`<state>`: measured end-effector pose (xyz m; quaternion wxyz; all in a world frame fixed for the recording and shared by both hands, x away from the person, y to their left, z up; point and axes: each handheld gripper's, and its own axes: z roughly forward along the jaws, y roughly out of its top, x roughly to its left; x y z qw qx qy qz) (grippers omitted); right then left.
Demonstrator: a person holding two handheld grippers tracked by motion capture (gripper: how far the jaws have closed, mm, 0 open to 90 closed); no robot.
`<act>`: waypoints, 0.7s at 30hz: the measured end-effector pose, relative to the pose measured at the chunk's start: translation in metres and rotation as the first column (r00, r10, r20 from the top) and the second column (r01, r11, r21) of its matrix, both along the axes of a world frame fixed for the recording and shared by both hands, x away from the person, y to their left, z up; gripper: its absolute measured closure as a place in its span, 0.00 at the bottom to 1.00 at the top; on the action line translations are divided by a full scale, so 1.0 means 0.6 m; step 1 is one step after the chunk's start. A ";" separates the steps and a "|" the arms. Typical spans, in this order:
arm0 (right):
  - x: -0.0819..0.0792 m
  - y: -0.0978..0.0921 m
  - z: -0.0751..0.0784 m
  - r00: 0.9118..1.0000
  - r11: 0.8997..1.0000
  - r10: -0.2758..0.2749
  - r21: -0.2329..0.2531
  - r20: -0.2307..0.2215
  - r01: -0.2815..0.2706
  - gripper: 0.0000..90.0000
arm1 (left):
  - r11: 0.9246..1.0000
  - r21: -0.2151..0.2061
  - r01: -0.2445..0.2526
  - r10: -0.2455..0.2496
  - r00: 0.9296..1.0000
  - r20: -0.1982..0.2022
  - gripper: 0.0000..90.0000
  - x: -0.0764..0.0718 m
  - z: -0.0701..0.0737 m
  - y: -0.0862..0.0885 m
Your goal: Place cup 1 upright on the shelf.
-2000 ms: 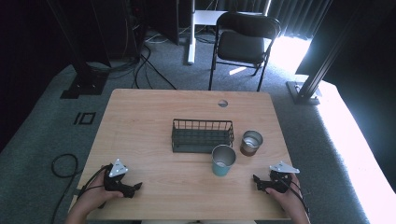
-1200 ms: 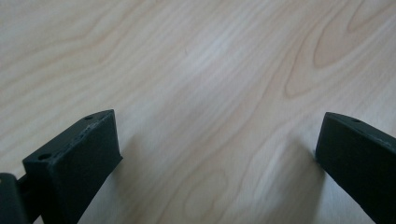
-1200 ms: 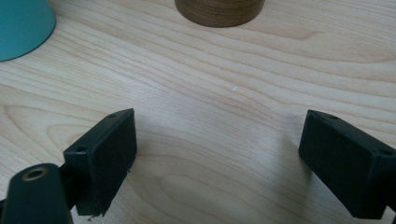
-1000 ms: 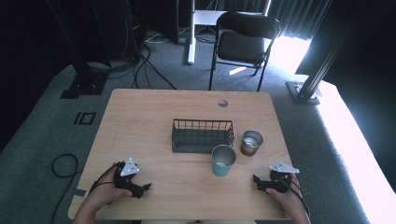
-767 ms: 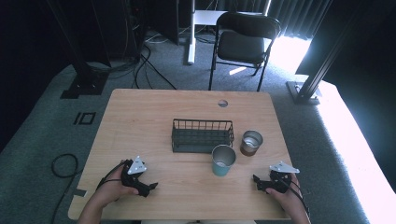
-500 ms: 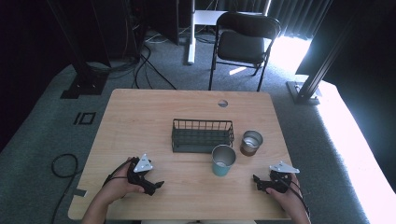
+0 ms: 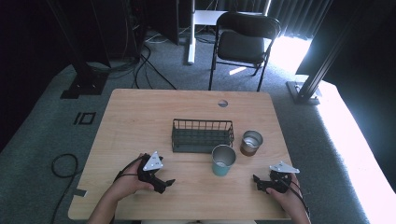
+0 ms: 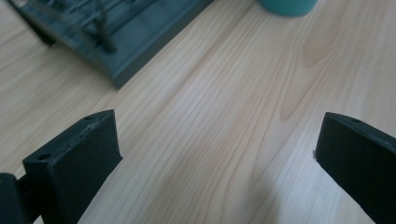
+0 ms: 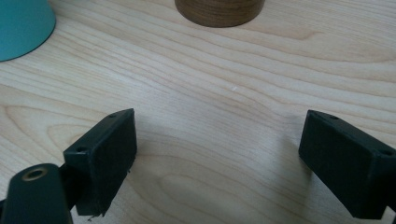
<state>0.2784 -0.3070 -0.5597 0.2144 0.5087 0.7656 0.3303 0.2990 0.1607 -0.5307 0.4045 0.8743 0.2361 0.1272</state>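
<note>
The left gripper (image 7: pixel 169 182) has slid right across the table (image 7: pixel 140 112) – its jaws are wide apart and hold nothing. It looks set to grab the teal cup (image 7: pixel 223 160), which stands near the wire basket (image 7: pixel 202 135). The right gripper (image 7: pixel 255 179) waits, open too – beside the brown cup (image 7: pixel 251 143).

The teal cup (image 8: pixel 287 5) and wooden cup (image 9: pixel 218 11) are running past the frames' top edges; only bases showing.
</note>
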 end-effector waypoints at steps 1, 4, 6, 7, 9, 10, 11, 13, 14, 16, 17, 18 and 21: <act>0.000 0.000 0.000 1.000 1.000 0.000 0.000 0.000 0.000 0.12 | 1.000 -0.008 0.007 -0.007 1.000 -0.001 0.01 0.000 0.001 -0.004; 0.000 0.000 0.000 1.000 1.000 0.000 0.000 0.000 0.000 0.12 | 1.000 -0.003 0.020 -0.020 1.000 0.007 0.01 0.002 0.004 -0.014; 0.000 0.000 0.000 1.000 1.000 0.000 0.000 0.000 0.000 0.12 | 1.000 0.001 0.028 -0.028 1.000 0.007 0.01 0.003 0.005 -0.021; 0.000 0.000 0.000 1.000 1.000 0.001 0.000 0.000 -0.001 0.12 | 1.000 0.003 0.031 -0.031 1.000 0.007 0.01 0.004 0.004 -0.024; 0.000 0.000 0.000 1.000 1.000 0.000 0.000 0.000 0.000 0.12 | 0.999 0.005 0.043 -0.043 0.999 0.007 0.01 0.006 0.004 -0.032; 0.000 0.000 0.000 1.000 1.000 0.000 0.000 0.000 0.000 0.12 | 0.999 0.001 0.045 -0.045 0.999 0.007 0.01 0.007 0.005 -0.036; 0.000 0.000 0.000 1.000 1.000 0.000 0.000 0.000 0.000 0.12 | 0.999 0.001 0.050 -0.050 0.999 0.007 0.01 0.008 0.005 -0.040; 0.000 0.000 0.000 1.000 1.000 0.000 0.000 0.000 0.000 0.12 | 0.998 -0.004 0.060 -0.060 0.998 0.009 0.01 0.010 0.005 -0.048; 0.000 0.000 0.000 1.000 1.000 0.000 0.000 0.000 0.000 0.12 | 0.998 -0.004 0.066 -0.066 0.998 0.010 0.01 0.010 0.005 -0.052; 0.000 0.000 0.000 1.000 1.000 0.000 0.000 0.000 0.000 0.12 | 0.997 -0.003 0.078 -0.078 0.997 0.014 0.01 0.011 0.006 -0.059; 0.000 0.000 0.000 1.000 1.000 0.000 0.000 0.000 0.000 0.12 | 0.997 -0.003 0.078 -0.078 0.997 0.014 0.01 0.011 0.006 -0.059; 0.000 0.000 0.000 1.000 1.000 0.000 0.000 0.000 0.000 0.12 | 0.996 -0.015 0.083 -0.083 0.997 0.012 0.01 0.012 0.006 -0.066; 0.000 0.000 0.000 1.000 1.000 0.000 0.000 0.000 0.000 0.12 | 0.995 -0.012 0.097 -0.097 0.995 0.016 0.01 0.015 0.007 -0.075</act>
